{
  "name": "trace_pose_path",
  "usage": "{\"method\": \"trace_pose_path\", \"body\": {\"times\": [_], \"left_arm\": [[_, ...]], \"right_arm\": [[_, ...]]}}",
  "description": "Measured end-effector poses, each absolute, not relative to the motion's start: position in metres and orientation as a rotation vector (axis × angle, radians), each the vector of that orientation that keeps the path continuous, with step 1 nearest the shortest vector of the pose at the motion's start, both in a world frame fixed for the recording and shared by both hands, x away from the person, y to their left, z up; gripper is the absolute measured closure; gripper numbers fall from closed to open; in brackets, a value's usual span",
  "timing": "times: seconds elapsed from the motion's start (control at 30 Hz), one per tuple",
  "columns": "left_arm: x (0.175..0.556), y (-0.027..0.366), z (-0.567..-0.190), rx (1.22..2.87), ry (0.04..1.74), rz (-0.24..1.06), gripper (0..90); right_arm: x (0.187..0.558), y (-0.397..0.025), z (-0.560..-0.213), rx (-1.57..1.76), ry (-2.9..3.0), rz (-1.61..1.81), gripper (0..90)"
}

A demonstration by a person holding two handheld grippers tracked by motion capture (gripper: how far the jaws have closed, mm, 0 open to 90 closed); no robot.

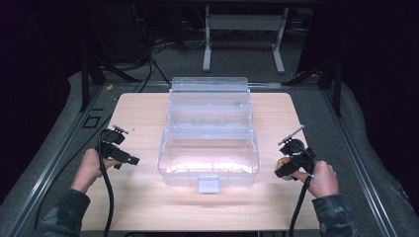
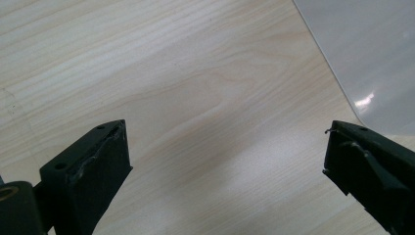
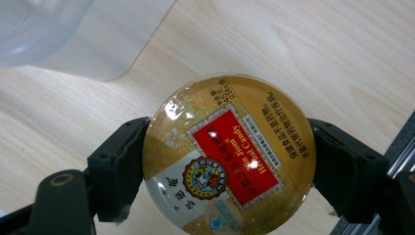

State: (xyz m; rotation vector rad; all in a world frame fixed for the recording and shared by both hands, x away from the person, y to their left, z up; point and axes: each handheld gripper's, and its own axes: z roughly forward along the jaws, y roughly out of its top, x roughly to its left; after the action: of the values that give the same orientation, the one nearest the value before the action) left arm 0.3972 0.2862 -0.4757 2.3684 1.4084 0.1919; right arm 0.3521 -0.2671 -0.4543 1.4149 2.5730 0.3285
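Right tool (image 3: 227, 161): its two black jaws are closed on opposite edges of a round herbal candy tin (image 3: 229, 155), gold with a red label, whose lid faces the camera in the right gripper view. The tin's lower rim is cut off by the frame edge, and the small print on the label is hard to read. In the high view the tin (image 1: 282, 163) is largely hidden behind the right tool (image 1: 288, 167) and the person's hand; whether it rests on the wooden surface (image 1: 148, 202) or hangs just above it cannot be told. Beyond the tool's tips, towards its upper left, lies the blurred corner of a clear plastic storage box (image 3: 44, 29).

Left tool (image 2: 227, 161): jaws spread wide, nothing between them, bare wooden surface (image 2: 195, 98) beneath. The box (image 2: 367, 58) shows as a pale, cropped wall at the upper right of its tips. In the high view this tool (image 1: 126, 159) sits just beside the open box (image 1: 210, 148), whose raised lid and stepped trays are transparent and probably empty.
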Motion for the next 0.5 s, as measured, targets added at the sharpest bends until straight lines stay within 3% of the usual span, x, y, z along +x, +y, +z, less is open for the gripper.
{"method": "trace_pose_path", "body": {"times": [0.5], "left_arm": [[0.4,0.287,-0.467,2.383,1.403,0.197,2.9]], "right_arm": [[0.364,-0.239,-0.409,1.303,2.628,0.407,20.1]]}}
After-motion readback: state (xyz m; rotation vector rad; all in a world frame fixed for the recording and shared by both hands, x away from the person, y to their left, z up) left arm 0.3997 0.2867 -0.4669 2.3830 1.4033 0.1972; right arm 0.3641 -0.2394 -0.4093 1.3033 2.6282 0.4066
